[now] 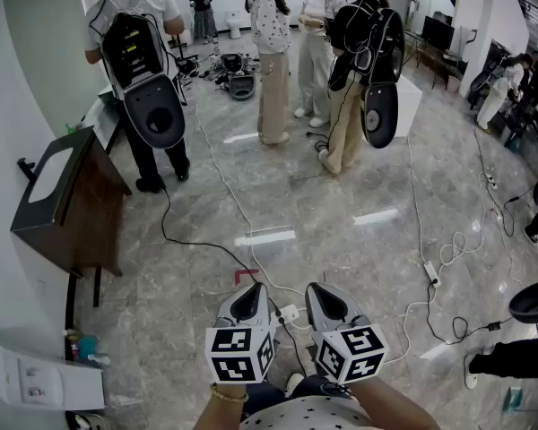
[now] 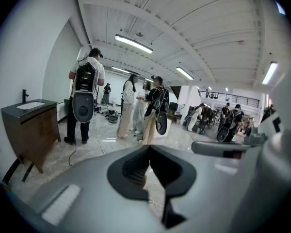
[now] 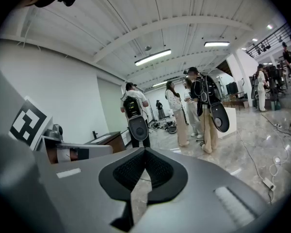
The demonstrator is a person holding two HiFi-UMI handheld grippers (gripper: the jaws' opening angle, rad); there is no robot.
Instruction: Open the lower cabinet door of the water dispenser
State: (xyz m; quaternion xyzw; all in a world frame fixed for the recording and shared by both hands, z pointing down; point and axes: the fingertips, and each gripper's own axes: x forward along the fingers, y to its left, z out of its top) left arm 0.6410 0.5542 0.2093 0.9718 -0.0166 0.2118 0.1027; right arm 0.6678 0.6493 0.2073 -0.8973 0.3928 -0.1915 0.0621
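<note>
Both grippers are held side by side close to the person's body, low in the head view, pointing out over the marble floor. In that view my left gripper and my right gripper each show a marker cube behind them. Seen from the left gripper view, my left gripper has its tips together with nothing between them. My right gripper is likewise shut and empty. A white appliance top stands at the lower left edge against the wall; I cannot tell whether it is the water dispenser. No cabinet door shows.
A dark wooden washstand with a sink stands by the left wall. Several people with backpack rigs stand ahead, the nearest by the washstand. Cables and a power strip lie across the floor.
</note>
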